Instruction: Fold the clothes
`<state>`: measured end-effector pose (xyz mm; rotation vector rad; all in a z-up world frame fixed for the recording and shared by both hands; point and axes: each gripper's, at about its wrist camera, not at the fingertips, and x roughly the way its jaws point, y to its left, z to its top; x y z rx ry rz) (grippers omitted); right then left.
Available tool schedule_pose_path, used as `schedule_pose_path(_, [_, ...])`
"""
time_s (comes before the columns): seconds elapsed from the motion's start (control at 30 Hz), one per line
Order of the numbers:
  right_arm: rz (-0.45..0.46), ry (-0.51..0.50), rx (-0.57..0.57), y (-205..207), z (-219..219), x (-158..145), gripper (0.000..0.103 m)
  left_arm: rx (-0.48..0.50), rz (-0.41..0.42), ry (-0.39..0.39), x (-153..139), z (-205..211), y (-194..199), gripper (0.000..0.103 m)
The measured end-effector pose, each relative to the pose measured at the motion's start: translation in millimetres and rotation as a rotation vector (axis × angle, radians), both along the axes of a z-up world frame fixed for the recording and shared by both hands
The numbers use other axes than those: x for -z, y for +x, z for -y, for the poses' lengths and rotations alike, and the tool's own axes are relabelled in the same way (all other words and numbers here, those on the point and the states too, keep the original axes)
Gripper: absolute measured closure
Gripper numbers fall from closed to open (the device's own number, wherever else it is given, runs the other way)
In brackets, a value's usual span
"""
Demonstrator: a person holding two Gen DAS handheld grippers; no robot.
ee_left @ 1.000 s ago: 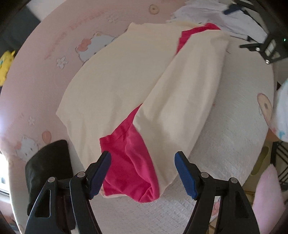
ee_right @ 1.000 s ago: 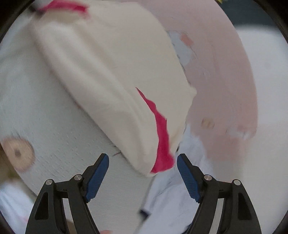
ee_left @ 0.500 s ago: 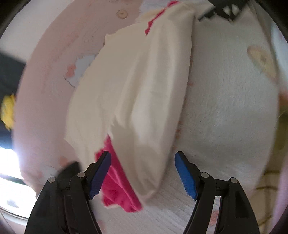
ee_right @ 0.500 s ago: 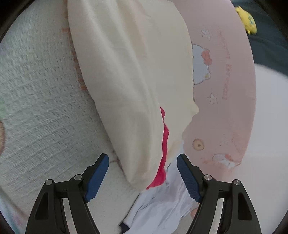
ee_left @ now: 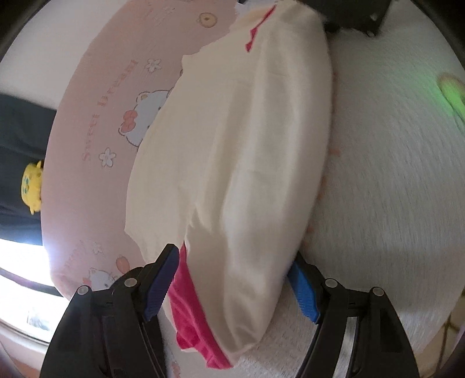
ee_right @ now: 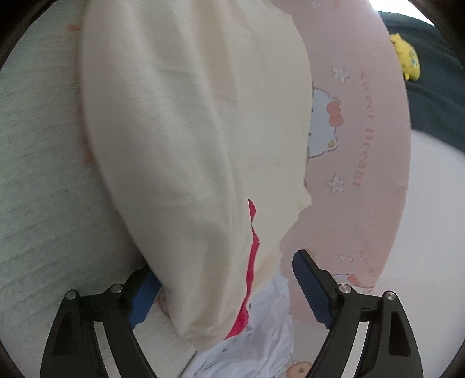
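A cream garment (ee_left: pixel 247 160) with a red-pink lining (ee_left: pixel 191 314) lies folded lengthwise on the bed. Its near end sits between the blue pads of my left gripper (ee_left: pixel 232 288), which is open and low over the cloth. The right pad is partly hidden behind the fold. In the right wrist view the same garment (ee_right: pixel 180 130) shows a red edge (ee_right: pixel 252 261), and its other end lies between the fingers of my right gripper (ee_right: pixel 229 290). Those jaws are opening, and the left finger is half hidden under the cloth.
The bed has a pink cartoon-print sheet (ee_left: pixel 96 145) and a white textured blanket (ee_left: pixel 392 189). A crumpled white garment (ee_right: pixel 261 343) lies under the right gripper. A yellow plush toy (ee_right: pixel 407 55) sits on dark fabric at the far edge. Black hardware (ee_left: pixel 354 14) shows at the garment's far end.
Both grippers have sunk and rolled toward the garment's two ends, so the cloth now reaches between their fingers. The right jaws stand wider than before.
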<state>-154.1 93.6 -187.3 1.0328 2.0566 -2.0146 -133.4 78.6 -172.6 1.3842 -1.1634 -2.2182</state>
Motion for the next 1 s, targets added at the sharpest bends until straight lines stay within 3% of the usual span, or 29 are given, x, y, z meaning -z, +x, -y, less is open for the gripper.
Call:
schedule_pose_path(0.1, [-0.008,-0.003,-0.002,-3.9,-0.1,-1.5,0.011,-0.007,-0.03,-0.077,3.8,-3.9,-4.6,0.013])
schedule_pose_path(0.33, [-0.019,-0.026,-0.008,4.1,-2.2,-0.4,0.013,0.024,0.006,-0.088,-1.3,8.8,5.9,0.01])
schedule_pose_path(0.4, [-0.005,-0.041,-0.011,8.2,-3.1,1.5,0.021,0.035,-0.011,-0.088,-1.1,9.0,10.0,0.01])
schedule_pose_path(0.5, [0.016,-0.052,-0.021,16.6,-4.6,6.4,0.05,0.014,-0.03,-0.064,-1.6,10.7,9.9,0.014])
schedule_pose_path(0.53, [0.019,-0.043,-0.027,21.1,-4.1,11.6,0.065,0.012,-0.035,-0.055,-1.9,11.7,9.7,0.016])
schedule_pose_path(0.57, [0.02,-0.034,-0.034,25.5,-3.5,16.7,0.074,0.011,-0.041,-0.041,-2.1,12.6,10.9,0.017])
schedule_pose_path(0.67, [0.001,-0.026,-0.029,30.5,-2.2,23.6,0.08,0.018,-0.052,-0.008,0.1,9.3,14.9,0.038])
schedule_pose_path(0.73, [0.011,-0.055,-0.024,29.1,-4.2,20.7,0.08,0.04,-0.057,-0.01,5.2,-0.2,22.4,0.061])
schedule_pose_path(0.8, [0.011,-0.061,-0.024,29.4,-4.6,20.0,0.08,0.057,-0.061,-0.009,10.0,-6.4,26.2,0.072])
schedule_pose_path(1.0, [0.006,-0.048,-0.01,26.5,-1.8,21.3,0.08,-0.004,-0.106,0.08,5.3,1.8,23.6,0.073])
